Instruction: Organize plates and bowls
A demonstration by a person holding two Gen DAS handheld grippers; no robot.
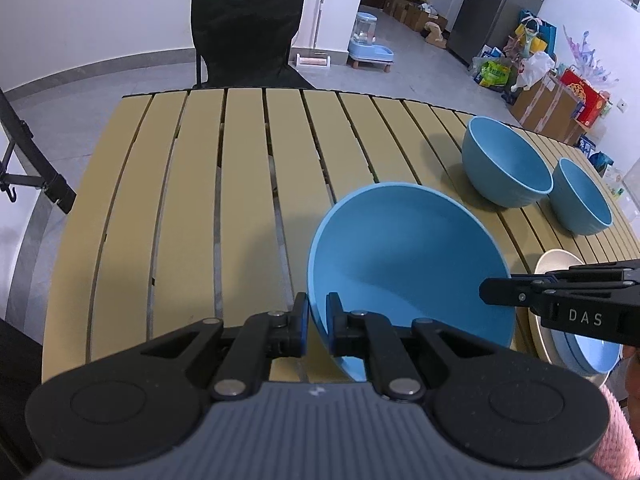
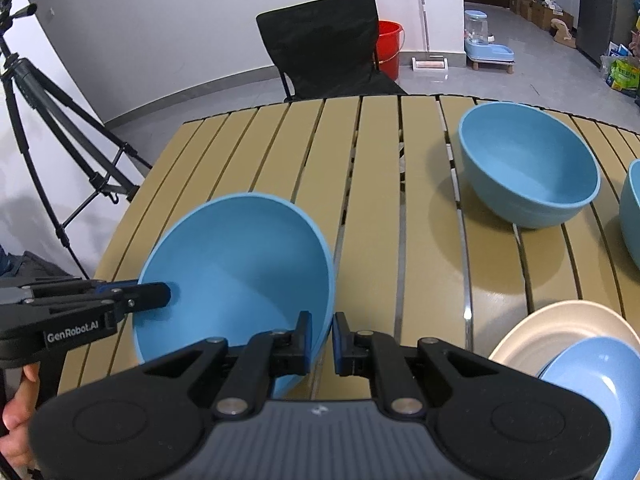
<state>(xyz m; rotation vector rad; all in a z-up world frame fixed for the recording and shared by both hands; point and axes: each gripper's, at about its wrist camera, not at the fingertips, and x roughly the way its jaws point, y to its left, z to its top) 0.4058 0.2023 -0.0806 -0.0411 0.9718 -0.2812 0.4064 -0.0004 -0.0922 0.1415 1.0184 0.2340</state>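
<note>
"DAS" on right tongs [image 1: 486, 290], "GenRobot.AI" on left tongs [image 2: 168, 294], blue bowl [image 2: 240, 264] gripped

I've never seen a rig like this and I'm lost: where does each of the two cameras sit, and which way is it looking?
Left wrist view: rides on the left gripper, looking down along its fingers at the big blue bowl they clamp; a pink sleeve shows.
Right wrist view: rides on the right gripper, clamped on the same bowl's opposite rim; a bare hand shows.
Shared: the held bowl, slatted table, black chair, two more blue bowls, and each other's gripper.
</note>
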